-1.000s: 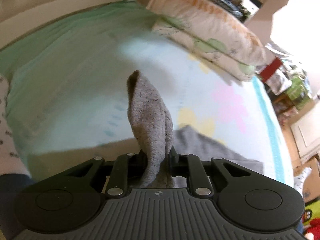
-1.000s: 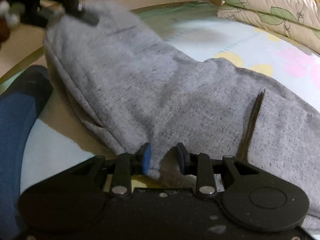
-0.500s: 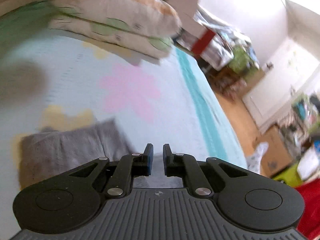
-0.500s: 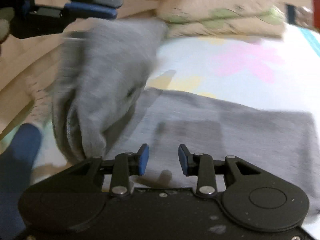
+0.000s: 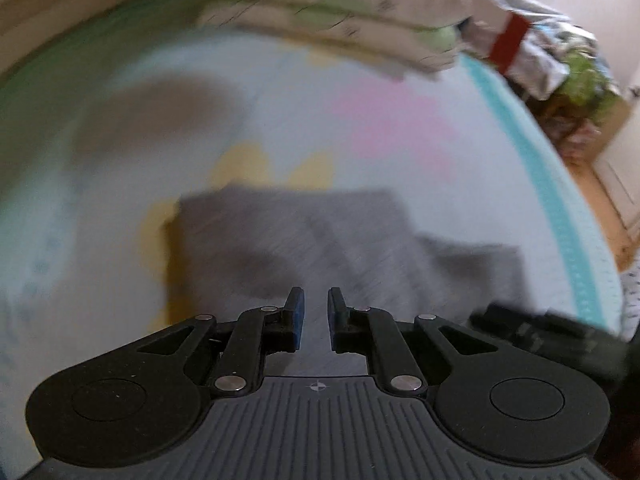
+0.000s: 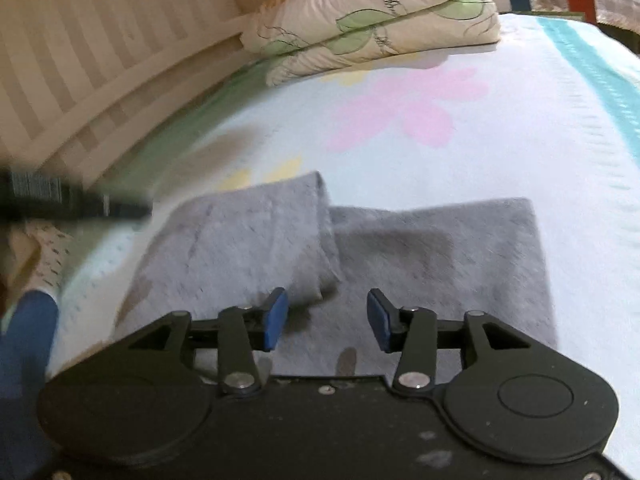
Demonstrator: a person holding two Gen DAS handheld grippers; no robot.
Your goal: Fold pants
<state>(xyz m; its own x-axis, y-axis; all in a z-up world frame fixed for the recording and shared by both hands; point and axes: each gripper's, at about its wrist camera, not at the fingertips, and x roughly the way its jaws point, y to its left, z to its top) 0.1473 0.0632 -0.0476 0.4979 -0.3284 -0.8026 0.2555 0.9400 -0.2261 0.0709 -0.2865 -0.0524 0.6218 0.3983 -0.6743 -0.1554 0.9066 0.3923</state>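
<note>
The grey pants (image 6: 360, 248) are seen folded on the flowered sheet (image 6: 500, 152) at frame centre; the right gripper (image 6: 327, 318) is held wide apart, the left gripper (image 5: 316, 316) narrowly parted, nothing gripped

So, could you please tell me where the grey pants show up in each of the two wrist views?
Left wrist view: the grey pants lie blurred at centre, just beyond the left tool, which holds nothing.
Right wrist view: they spread across the lower middle, one part folded over at left, just beyond the open right tool.
Shared landmark: the pink flower print on the sheet, beyond the pants.
</note>
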